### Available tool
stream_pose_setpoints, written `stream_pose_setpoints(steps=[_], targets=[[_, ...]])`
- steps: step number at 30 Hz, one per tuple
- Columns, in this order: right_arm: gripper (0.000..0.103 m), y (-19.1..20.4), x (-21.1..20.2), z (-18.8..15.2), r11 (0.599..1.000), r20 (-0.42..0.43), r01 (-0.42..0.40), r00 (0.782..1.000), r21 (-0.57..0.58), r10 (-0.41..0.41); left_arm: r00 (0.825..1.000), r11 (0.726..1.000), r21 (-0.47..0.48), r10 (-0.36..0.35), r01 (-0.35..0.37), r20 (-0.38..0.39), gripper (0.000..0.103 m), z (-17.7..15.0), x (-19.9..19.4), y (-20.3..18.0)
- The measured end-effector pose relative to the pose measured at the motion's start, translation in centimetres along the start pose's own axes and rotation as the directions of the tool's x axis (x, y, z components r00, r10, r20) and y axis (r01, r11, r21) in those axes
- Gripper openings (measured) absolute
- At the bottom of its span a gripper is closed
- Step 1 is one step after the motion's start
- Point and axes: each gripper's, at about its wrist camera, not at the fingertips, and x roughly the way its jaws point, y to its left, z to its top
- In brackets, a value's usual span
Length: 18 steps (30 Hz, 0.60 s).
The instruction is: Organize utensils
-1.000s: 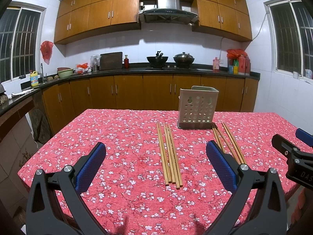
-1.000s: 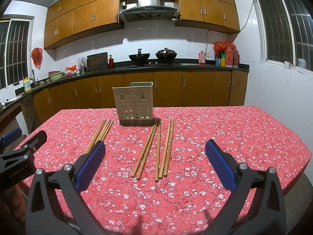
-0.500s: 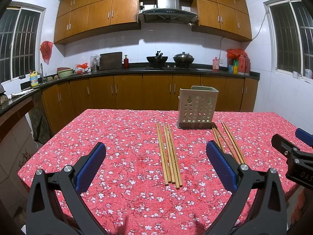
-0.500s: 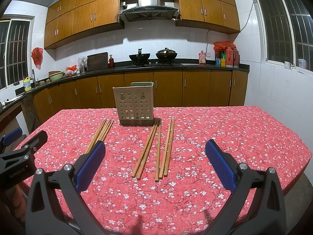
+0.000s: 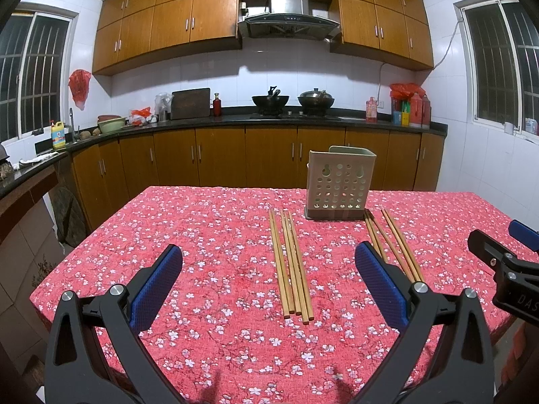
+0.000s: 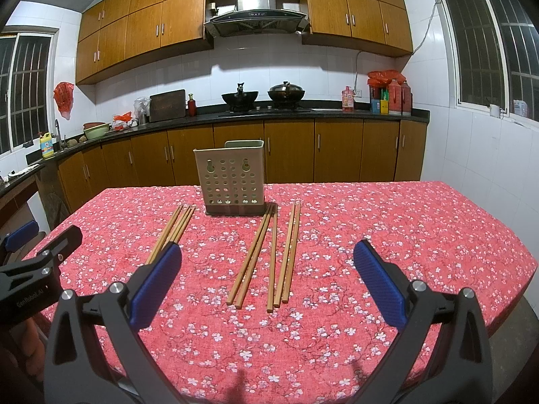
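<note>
A beige perforated utensil holder (image 5: 339, 185) stands upright on the red floral tablecloth (image 5: 202, 235); it also shows in the right wrist view (image 6: 232, 180). A bundle of wooden chopsticks (image 5: 291, 266) lies to its left, seen in the right wrist view (image 6: 173, 229) too. More chopsticks (image 5: 392, 242) lie to its right, spread before my right gripper (image 6: 262, 252). My left gripper (image 5: 268, 266) is open and empty above the near table. My right gripper (image 6: 267, 264) is open and empty likewise.
The red tablecloth (image 6: 404, 222) covers the whole table. Its right edge (image 6: 525, 269) and left edge (image 5: 84, 242) drop to the floor. Behind are wooden kitchen cabinets (image 5: 269, 155) and a counter with woks (image 5: 271, 101).
</note>
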Motion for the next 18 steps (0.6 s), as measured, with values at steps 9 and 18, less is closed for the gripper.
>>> stream_pose_setpoints(steps=[9,18], targets=[[0.099,-2.0,2.3,-0.2,0.998,-0.088,0.024,0.996,0.052,-0.019,0.990,0.998,-0.062,0.022,-0.031,-0.137,0.101,-1.1,3.4,1.9],[0.080,-5.0,9.5,-0.6,0.986,-0.306,0.108,0.950,0.126,-0.065,0.951,0.990,-0.131,0.008,-0.051,-0.310,0.101,-1.6,8.4,4.8]])
